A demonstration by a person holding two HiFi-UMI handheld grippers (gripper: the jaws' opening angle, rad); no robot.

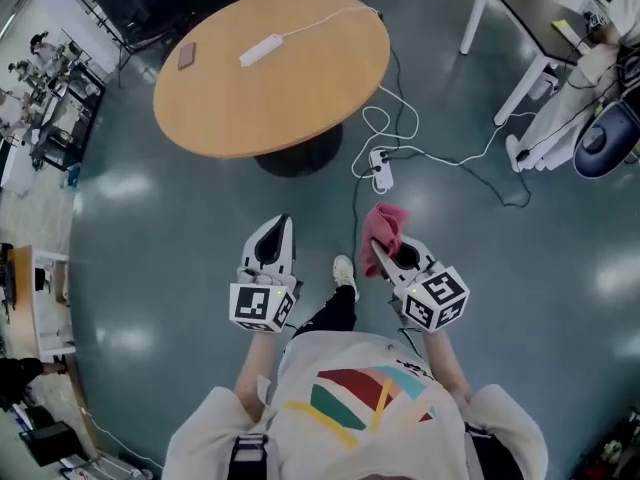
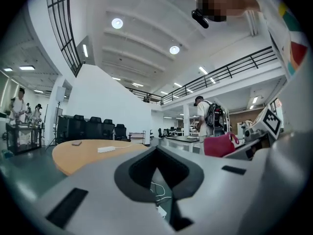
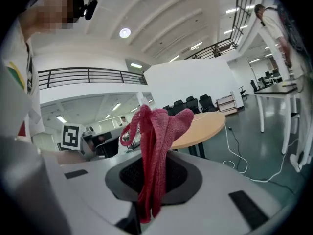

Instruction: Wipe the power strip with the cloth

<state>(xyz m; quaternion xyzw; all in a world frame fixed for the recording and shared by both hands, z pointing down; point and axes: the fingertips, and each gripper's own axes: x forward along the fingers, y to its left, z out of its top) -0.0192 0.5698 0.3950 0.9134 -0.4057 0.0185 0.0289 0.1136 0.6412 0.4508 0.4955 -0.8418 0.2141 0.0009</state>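
A white power strip [image 1: 262, 49] lies on the round wooden table [image 1: 300, 108], its cord running off the far edge; the left gripper view shows the power strip [image 2: 106, 149] small and far off. My right gripper [image 1: 381, 256] is shut on a red cloth [image 1: 383, 228], which bunches up above the jaws. In the right gripper view the cloth [image 3: 155, 146] stands pinched in my right gripper [image 3: 146, 204], with the table [image 3: 203, 127] behind it. My left gripper [image 1: 282, 223] is shut and holds nothing. Both grippers hang over the floor, well short of the table.
A small brown flat object [image 1: 186, 56] lies on the table left of the strip. A second power strip [image 1: 381, 168] with tangled white cables lies on the floor by the table's base. A white desk [image 1: 520, 28] stands at the right. People stand in the background.
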